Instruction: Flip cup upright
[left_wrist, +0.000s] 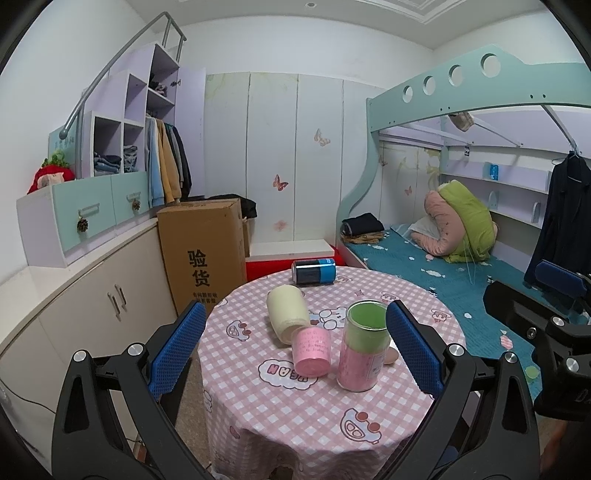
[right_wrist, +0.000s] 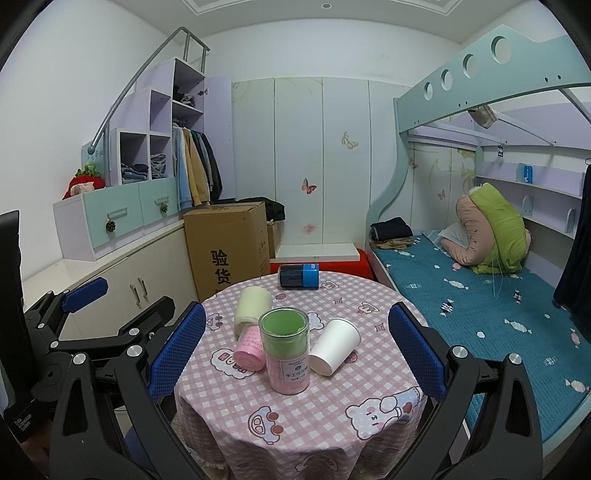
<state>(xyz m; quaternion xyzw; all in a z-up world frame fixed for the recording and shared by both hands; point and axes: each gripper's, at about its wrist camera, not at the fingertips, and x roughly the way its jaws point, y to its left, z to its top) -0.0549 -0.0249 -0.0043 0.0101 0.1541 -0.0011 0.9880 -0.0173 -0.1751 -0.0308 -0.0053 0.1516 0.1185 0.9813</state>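
Note:
A white paper cup (right_wrist: 334, 350) lies on its side on the round table (right_wrist: 314, 406), mouth toward me, just right of a clear jar with pink and green filling (right_wrist: 286, 354). In the left wrist view the jar (left_wrist: 364, 349) hides the cup. My right gripper (right_wrist: 295, 354) is open and empty, above the table's near half, with the cup between its blue pads (right_wrist: 415, 354). My left gripper (left_wrist: 295, 350) is open and empty, held over the table's near edge.
A pink roll (right_wrist: 249, 352), a cream roll (right_wrist: 253, 308) and a blue-black can (right_wrist: 299, 275) lie on the pink checked cloth. A cardboard box (right_wrist: 231, 247) stands behind the table, cabinets to the left, a bed (right_wrist: 480, 295) to the right.

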